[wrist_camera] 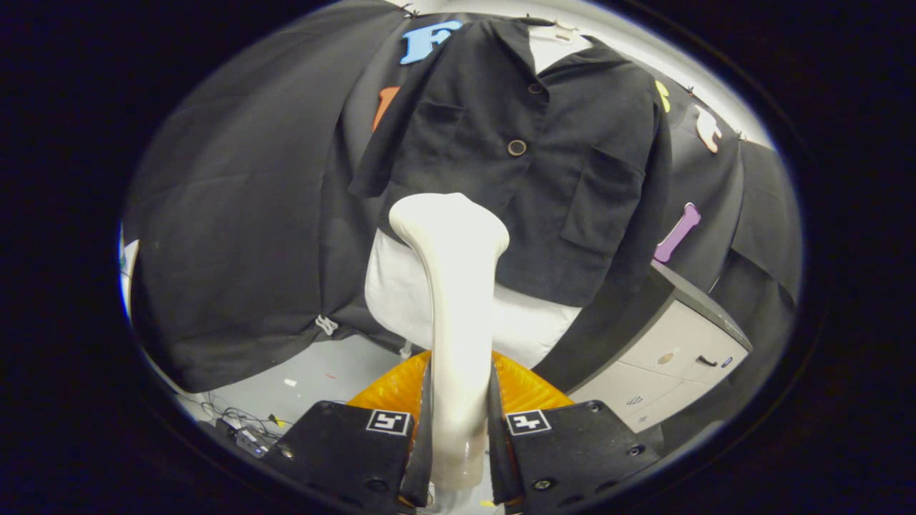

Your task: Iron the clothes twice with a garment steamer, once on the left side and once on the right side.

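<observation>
Clothes come first: a black jacket [529, 157] hangs on a hanger [554, 32] against the booth's dark cloth wall, far beyond the fingers and a little right of them, with a white garment [401, 293] showing below its hem. It has a large round button [517, 147] at mid front and a patch pocket on each side. To the right of it stands a pale cabinet [669, 357] with a dark top and drawers. On the grey floor at the near left lies a tangle of cables [240, 422]. The garment steamer [454, 300], cream-coloured, rises upright between the fingers, its broad head just before the jacket's lower left front; whether it touches the cloth cannot be told. The gripper [458, 429] has its jaws narrow, both fingers pressed on the steamer's handle.
</observation>
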`<state>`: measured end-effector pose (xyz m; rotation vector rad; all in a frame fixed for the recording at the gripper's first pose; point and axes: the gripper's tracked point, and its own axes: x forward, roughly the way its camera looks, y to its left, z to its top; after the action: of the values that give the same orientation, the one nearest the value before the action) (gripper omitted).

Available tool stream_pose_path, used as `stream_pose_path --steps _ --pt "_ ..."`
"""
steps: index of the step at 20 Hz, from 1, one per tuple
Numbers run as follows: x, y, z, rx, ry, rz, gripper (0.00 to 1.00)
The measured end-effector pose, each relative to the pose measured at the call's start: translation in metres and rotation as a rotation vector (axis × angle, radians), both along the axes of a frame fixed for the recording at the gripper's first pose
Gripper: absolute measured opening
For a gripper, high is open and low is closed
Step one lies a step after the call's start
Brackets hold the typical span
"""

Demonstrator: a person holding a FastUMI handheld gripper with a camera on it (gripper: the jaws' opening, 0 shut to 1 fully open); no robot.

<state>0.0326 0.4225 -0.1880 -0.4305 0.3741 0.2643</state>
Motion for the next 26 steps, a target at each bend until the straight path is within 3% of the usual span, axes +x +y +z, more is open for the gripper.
stream_pose_path --steps 11,16,26 --pt "0.006 -0.084 0.062 0.063 -0.048 -0.047 0.36" --pt "-0.004 -0.160 0.096 0.109 -0.065 -0.072 0.35" --pt "-0.018 -0.322 0.143 0.213 -0.101 -0.210 0.35"
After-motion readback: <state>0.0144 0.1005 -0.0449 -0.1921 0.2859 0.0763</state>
